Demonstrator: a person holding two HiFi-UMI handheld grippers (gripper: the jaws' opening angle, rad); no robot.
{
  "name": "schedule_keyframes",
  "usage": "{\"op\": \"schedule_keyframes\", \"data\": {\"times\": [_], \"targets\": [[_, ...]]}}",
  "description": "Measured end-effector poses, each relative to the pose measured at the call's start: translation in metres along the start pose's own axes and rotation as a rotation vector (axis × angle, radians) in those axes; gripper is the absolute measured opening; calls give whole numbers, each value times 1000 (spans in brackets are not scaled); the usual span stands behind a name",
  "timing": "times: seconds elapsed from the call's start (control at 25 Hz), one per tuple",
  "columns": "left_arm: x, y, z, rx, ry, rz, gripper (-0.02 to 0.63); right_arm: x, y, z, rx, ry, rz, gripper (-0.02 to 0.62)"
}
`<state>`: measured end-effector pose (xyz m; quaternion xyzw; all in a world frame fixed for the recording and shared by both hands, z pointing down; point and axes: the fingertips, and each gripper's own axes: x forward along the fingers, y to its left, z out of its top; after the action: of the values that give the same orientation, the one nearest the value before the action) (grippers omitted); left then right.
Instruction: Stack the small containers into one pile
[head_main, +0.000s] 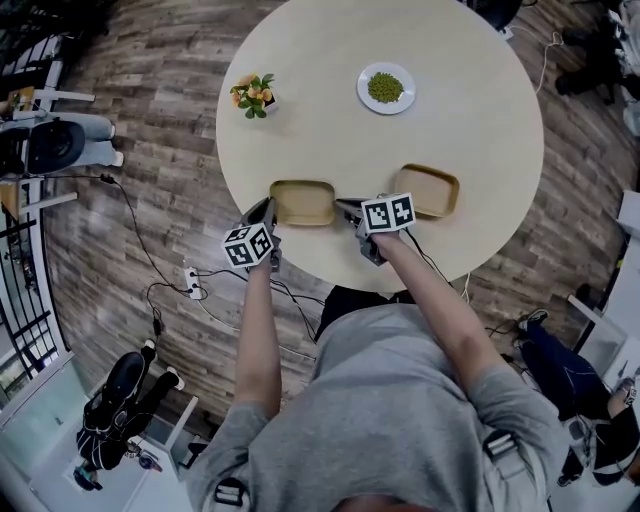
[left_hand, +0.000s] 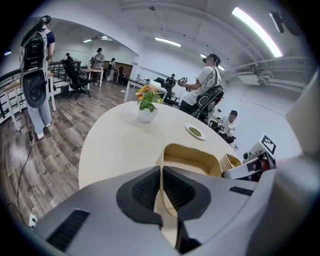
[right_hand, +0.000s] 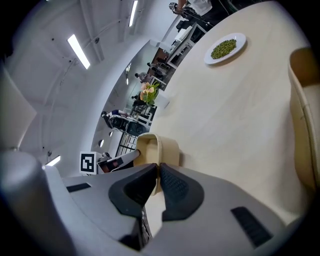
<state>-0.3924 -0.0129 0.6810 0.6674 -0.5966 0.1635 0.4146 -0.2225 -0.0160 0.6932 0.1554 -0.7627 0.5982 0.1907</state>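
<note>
The left container (head_main: 302, 203) looks matt plastic, the table (head_main: 330, 130) smooth, the floor (head_main: 150, 150) wood-grained.

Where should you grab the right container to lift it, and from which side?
Probably pinch the right container by its thin wall at the left end, one jaw inside, one outside, coming down from above. It lies flat and open-topped, so the wall is the only part to pinch. The left hand-held gripper grips the left container that way.

The table (head_main: 470, 110) is cream; on it, both containers (head_main: 302, 202) are tan, the plate (head_main: 364, 92) white, its food (head_main: 385, 87) green, the flowers (head_main: 252, 95) orange; around it, brown plank floor (head_main: 150, 130).
</note>
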Motion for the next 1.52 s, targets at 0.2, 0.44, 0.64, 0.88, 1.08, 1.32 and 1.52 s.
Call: {"op": "schedule_keyframes", "data": {"times": [0.2, 0.44, 0.64, 0.88, 1.08, 1.32, 1.52], "targets": [[2, -21, 9, 12, -14, -42, 32, -21, -2, 5, 22, -28, 1, 25], [4, -49, 14, -2, -19, -89, 32, -50, -4, 9, 31, -61, -6, 26], [6, -77, 18, -25, -19, -147, 32, -80, -4, 17, 48, -95, -7, 26], [10, -112, 26, -37, -18, -221, 34, -115, -6, 26, 84, -153, 0, 28], [14, -142, 31, -22, -7, -254, 35, -142, -17, 26, 110, -178, -14, 28], [28, -176, 28, -22, 12, -287, 35, -176, -30, 31, 130, -216, -23, 28], [41, -199, 25, -27, 30, -301, 35, -198, -44, 34, 145, -227, -33, 28]]}}
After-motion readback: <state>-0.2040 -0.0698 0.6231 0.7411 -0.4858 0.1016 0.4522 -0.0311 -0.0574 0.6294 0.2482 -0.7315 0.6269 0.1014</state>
